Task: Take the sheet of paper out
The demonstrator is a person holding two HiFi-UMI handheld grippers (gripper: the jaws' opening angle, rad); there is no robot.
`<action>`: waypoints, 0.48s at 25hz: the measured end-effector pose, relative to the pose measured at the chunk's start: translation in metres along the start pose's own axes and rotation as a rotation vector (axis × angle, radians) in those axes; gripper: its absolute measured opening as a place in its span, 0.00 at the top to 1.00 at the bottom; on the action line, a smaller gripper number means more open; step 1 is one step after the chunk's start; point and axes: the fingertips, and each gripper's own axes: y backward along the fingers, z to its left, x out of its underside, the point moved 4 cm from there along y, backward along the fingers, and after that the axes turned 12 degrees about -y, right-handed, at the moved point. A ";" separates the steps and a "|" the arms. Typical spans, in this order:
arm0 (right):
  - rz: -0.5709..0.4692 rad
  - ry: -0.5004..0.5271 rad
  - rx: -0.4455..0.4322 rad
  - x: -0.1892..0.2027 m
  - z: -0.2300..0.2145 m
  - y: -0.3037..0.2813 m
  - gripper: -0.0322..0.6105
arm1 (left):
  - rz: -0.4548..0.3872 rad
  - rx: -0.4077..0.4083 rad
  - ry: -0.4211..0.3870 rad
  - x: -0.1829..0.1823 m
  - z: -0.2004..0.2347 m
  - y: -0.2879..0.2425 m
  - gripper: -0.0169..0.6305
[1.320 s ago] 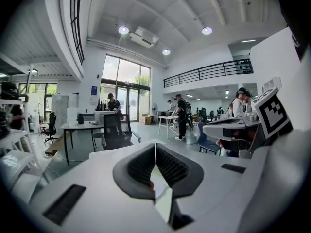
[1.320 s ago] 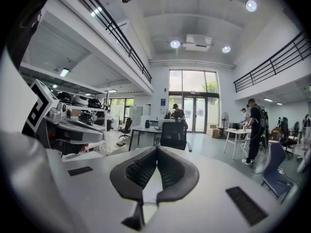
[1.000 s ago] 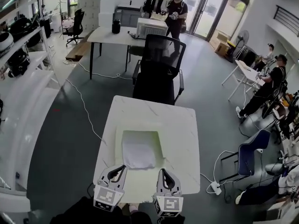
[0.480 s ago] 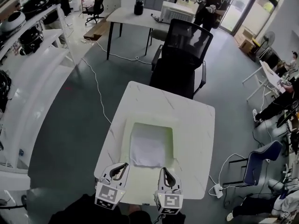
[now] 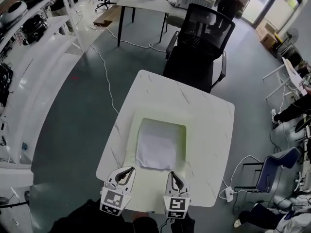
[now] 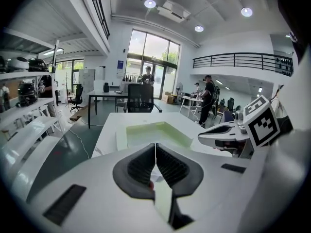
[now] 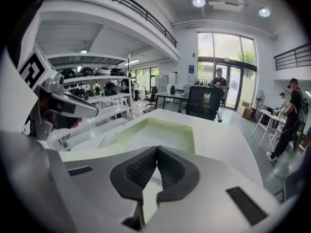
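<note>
A white sheet of paper lies inside a shallow pale-green tray on the white marble table. My left gripper and right gripper hover side by side at the table's near edge, just short of the tray. Both point toward it and both are shut with nothing between the pads. In the left gripper view the tray lies ahead beyond the closed jaws, and the right gripper shows at the right. The right gripper view shows the tray past its closed jaws.
A black office chair stands at the table's far side. A white cable runs over the grey floor at the left, near white shelving. A power strip lies on the floor at the right. People stand farther off.
Both grippers have sunk toward the table's near edge, still shut. The head view has tipped further down, so the table and tray sit higher and larger in the picture.
</note>
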 end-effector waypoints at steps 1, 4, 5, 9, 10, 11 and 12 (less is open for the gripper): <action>0.024 0.028 0.003 0.006 -0.001 -0.005 0.92 | 0.006 0.001 0.004 0.003 -0.001 -0.004 0.93; 0.080 0.129 0.022 0.018 -0.005 -0.021 0.92 | 0.017 0.003 0.012 0.011 -0.002 -0.017 0.93; 0.091 0.162 0.027 0.022 -0.006 -0.026 0.92 | 0.020 0.004 0.015 0.013 -0.002 -0.021 0.93; 0.129 0.177 -0.003 0.034 -0.008 -0.047 0.84 | 0.032 0.006 0.024 0.018 -0.007 -0.032 0.93; 0.144 0.159 -0.014 0.037 -0.009 -0.053 0.68 | 0.035 0.007 0.025 0.019 -0.008 -0.034 0.93; 0.155 0.142 -0.017 0.038 -0.011 -0.058 0.65 | 0.037 0.007 0.026 0.020 -0.008 -0.036 0.93; 0.162 0.126 -0.015 0.039 -0.013 -0.062 0.63 | 0.040 0.006 0.028 0.020 -0.008 -0.036 0.93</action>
